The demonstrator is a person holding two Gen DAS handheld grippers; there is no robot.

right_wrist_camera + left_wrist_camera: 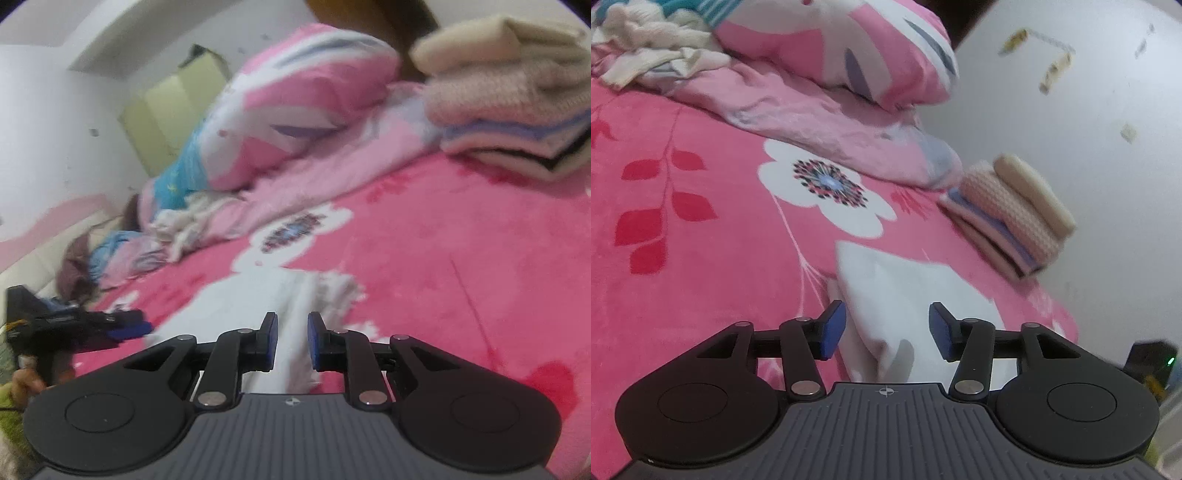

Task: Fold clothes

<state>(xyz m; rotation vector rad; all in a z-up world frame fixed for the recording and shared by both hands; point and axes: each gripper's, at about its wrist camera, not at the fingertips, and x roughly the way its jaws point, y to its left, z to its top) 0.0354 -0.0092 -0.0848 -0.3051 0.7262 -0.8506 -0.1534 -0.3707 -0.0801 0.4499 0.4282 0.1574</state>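
1. Left gripper (886, 330): jaws stand about half apart. White cloth lies between and below the blue pads (833, 332), but the pads do not press on it; nothing is held.
2. Right gripper (291, 341): jaws narrow, with a slim gap showing between the pads. White cloth shows through that gap, yet whether any fold is pinched cannot be told; it looks free.
3. Governing relation: the white garment (905, 295) lies directly ahead of and beneath both sets of jaws, on the near part of the bedspread. In the left wrist view its long axis runs away from the jaws, leaning toward the right edge of the bed. Both grippers are close over it; neither is plainly the nearer. In the right wrist view the left gripper appears at the far left, held in a hand (26, 382), beside the garment's left border.
4. Condition of the garment: plain white, soft, already doubled over with a raised fold at the near end; edges blurred. In my judgement a further fold or a lift to the pile is due.
5. Outward: pink floral bedspread (701, 258); a stack of folded clothes (1008, 218) well apart at the bed's right edge by the wall; a rumpled pink quilt (849, 55) and an unfolded heap (653, 48) at the far end.
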